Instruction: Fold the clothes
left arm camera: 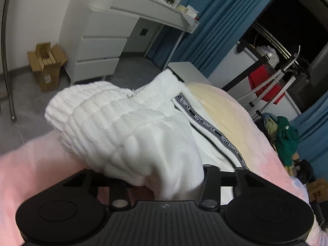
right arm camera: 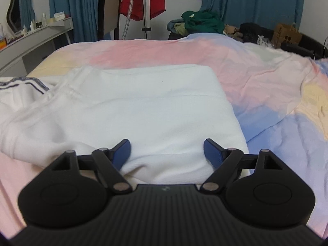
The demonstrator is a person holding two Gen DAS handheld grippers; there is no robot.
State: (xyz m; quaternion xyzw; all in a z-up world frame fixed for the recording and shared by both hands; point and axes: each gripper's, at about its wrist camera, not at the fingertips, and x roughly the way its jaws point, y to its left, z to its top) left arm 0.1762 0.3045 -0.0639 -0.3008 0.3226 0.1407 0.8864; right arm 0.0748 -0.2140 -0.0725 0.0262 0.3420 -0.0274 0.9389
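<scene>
A white garment (right arm camera: 143, 106) lies partly folded on the pastel bedsheet (right arm camera: 266, 86), with a printed grey trim band (right arm camera: 26, 83) at its left end. My right gripper (right arm camera: 167, 152) hovers open over the garment's near edge, its blue pads (right arm camera: 123, 151) spread apart with cloth between them. In the left wrist view, the garment's ribbed cuff (left arm camera: 106, 121) is bunched and lifted over my left gripper (left arm camera: 164, 184), which appears shut on it; the cloth hides its fingers. The trim band (left arm camera: 207, 125) runs away along the bed.
A white dresser and shelf (left arm camera: 114, 28) stand left of the bed beside a cardboard box (left arm camera: 46, 65). Blue curtains (right arm camera: 252, 6), a garment steamer stand with red cloth (right arm camera: 143, 6), and a pile of green clothes (right arm camera: 203, 22) sit beyond the bed's far edge.
</scene>
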